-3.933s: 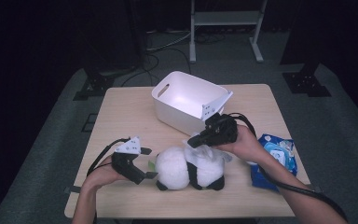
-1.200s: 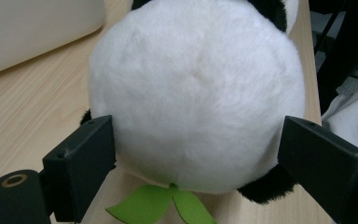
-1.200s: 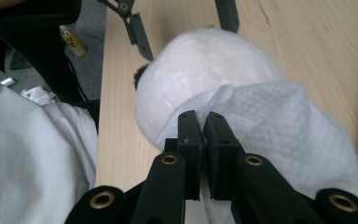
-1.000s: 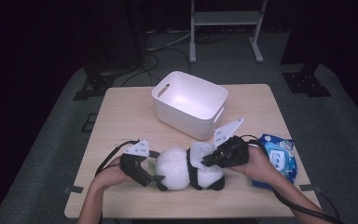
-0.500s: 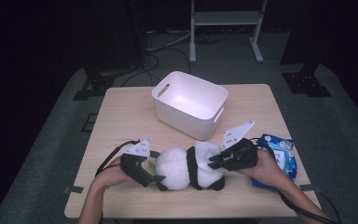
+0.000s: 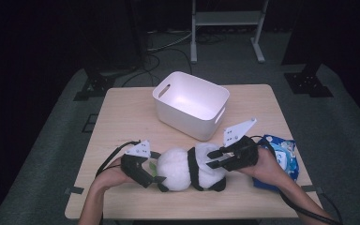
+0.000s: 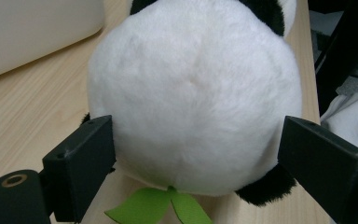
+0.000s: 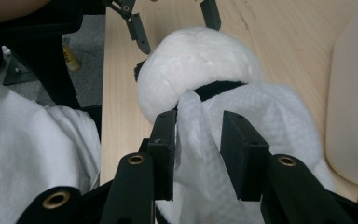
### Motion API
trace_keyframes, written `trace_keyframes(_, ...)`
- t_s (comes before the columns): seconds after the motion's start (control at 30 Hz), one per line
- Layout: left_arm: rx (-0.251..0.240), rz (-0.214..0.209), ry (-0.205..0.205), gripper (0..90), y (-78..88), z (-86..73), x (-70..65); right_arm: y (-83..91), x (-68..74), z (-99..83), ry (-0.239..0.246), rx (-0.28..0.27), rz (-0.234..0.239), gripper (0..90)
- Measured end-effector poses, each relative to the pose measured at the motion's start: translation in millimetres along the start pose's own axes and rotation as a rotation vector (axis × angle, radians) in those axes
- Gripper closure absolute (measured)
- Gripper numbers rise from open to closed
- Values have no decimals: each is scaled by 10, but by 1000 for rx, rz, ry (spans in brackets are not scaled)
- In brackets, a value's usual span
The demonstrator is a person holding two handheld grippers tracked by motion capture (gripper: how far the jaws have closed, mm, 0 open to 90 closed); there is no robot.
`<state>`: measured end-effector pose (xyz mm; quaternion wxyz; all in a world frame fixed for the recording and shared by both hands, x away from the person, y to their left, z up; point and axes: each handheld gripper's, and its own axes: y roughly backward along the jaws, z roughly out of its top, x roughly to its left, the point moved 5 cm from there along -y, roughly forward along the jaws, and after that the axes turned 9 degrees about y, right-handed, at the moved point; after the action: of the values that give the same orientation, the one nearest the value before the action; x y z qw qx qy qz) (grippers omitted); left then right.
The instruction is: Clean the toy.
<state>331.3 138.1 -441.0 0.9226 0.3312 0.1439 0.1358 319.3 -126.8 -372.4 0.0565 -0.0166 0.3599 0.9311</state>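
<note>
We find the plush panda (image 6: 190, 168) lying on its side near the front edge of the wooden table (image 6: 122, 117), between the two grippers. The left gripper (image 6: 146, 177) holds its jaws spread around the panda's white round end, pads against the fur. The right gripper (image 6: 214, 158) sits over the panda's right half; its jaws have just been opening, a fold of white wipe (image 8: 200, 140) standing loose between them. White bin (image 6: 191, 104) farther back; blue wipe packet (image 6: 281, 157) at right
</note>
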Motion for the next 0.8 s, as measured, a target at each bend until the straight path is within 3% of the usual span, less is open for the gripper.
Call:
trace_keyframes(0.27,3,-2,0,99,-3,-4,3,81,-94,23,-2,-12,-55,549)
trace_keyframes(0.4,4,-3,-1,99,-8,-2,1,67,-152,-4,-10,8,-79,482)
trace_keyframes(0.8,2,-9,5,99,-22,-1,-2,-178,-251,-95,-22,84,-72,377)
